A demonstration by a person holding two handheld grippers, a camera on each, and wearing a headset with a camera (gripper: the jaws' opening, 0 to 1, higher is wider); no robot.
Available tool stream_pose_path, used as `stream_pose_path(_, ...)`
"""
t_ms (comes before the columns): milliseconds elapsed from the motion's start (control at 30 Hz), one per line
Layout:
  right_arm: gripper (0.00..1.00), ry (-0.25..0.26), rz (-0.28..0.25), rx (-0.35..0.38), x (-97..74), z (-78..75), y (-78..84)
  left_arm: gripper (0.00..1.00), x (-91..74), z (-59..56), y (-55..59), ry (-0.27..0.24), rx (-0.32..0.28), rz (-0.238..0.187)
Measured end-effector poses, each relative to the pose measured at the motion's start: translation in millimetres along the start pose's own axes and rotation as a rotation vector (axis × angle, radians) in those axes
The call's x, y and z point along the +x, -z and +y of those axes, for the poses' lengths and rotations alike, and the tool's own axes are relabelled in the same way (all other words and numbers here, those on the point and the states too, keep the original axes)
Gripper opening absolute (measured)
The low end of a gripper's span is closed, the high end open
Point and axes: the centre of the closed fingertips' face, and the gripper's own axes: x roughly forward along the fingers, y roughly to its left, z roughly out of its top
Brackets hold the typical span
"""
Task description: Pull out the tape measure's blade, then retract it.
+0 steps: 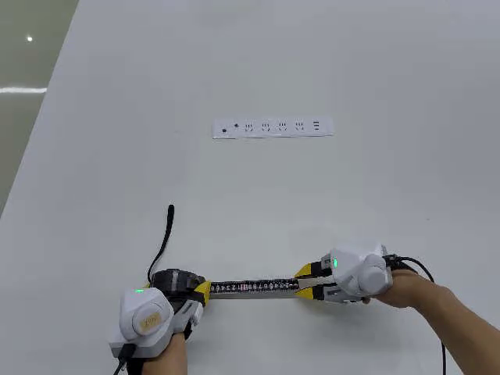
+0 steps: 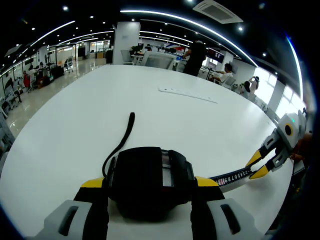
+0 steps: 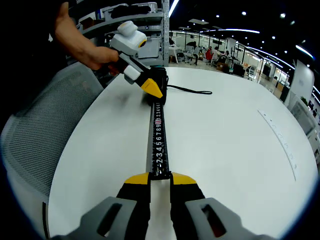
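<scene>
My left claw (image 2: 149,182) is closed on the case (image 2: 147,167), which sits between its jaws on the table (image 1: 234,195). My right claw (image 3: 160,178) pinches the blade (image 3: 158,135) at its end. From there the blade runs straight ahead to the case.

I work at a broad white tabletop (image 1: 367,70) with a white power strip (image 1: 273,127) lying flat on it. Left of the power strip, past the tabletop's edge, glossy grey floor (image 1: 27,70) mirrors the ceiling lamps. Far beyond the power strip an open-plan hall stretches out, with a white square pillar (image 2: 126,42), desks, and bright windows (image 2: 276,87) off to the right. High above the power strip, long light strips (image 2: 200,24) and small spotlights cross a dark ceiling beside an air vent (image 2: 217,10). Across the tabletop from the power strip, on my side, stands a grey mesh chair (image 3: 42,132).
</scene>
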Motion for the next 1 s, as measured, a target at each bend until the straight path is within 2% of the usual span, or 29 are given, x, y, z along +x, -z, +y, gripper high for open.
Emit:
stream_pose_path(567,0.12,0.002,-0.008,-0.003,9.3,-0.4,-8.8,0.64,0.2,0.2,0.0,0.004,-0.004,0.005)
stream_pose_path(733,0.12,0.002,-0.02,-0.003,18.7,-0.5,-15.6,0.64,-0.1,0.1,0.1,0.007,-0.007,0.007)
stream_pose_path(1000,0.12,0.003,-0.024,-0.003,22.7,-0.5,-19.9,0.64,-0.1,-0.1,0.1,0.009,-0.007,0.009)
